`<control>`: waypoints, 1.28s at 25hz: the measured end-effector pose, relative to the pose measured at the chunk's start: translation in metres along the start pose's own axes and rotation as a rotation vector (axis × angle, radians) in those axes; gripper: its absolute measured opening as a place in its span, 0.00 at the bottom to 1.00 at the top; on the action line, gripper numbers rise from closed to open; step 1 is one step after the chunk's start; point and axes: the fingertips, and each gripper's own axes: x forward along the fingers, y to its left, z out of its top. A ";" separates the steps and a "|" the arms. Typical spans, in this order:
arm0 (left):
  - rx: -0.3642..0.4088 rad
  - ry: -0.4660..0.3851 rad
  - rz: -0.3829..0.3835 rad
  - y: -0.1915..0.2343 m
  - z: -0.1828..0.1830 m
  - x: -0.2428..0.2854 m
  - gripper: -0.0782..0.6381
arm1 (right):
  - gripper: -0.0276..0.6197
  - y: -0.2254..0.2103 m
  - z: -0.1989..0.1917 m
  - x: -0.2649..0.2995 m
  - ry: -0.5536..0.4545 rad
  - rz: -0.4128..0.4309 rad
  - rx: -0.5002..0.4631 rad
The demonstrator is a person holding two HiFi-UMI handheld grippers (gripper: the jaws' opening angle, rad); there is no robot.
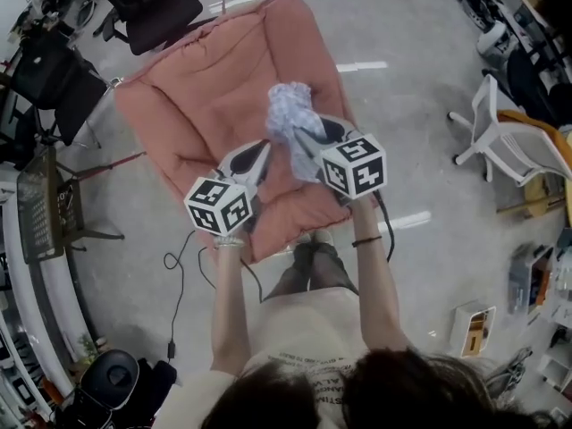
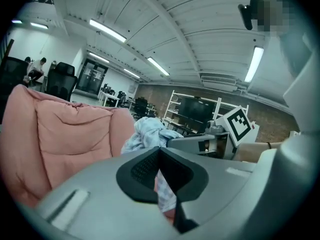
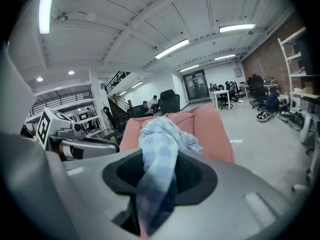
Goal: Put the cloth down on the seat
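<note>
A light blue checked cloth hangs bunched above the pink padded seat. My right gripper is shut on it. In the right gripper view the cloth runs up between the dark pads of the right gripper and spills over the top, with the seat behind. My left gripper sits just left of the cloth's lower part. In the left gripper view its jaws are closed together with a strip of checked cloth in the slit, and the cloth bunch rises just beyond, beside the seat.
Black office chairs stand behind the seat at the upper left. A white chair is on the right, and a wire rack on the left. A cable trails over the grey floor, and a box lies at the lower right.
</note>
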 end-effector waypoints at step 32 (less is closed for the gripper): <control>-0.201 0.180 0.097 0.122 -0.158 0.052 0.09 | 0.29 -0.038 -0.151 0.172 0.298 0.113 -0.028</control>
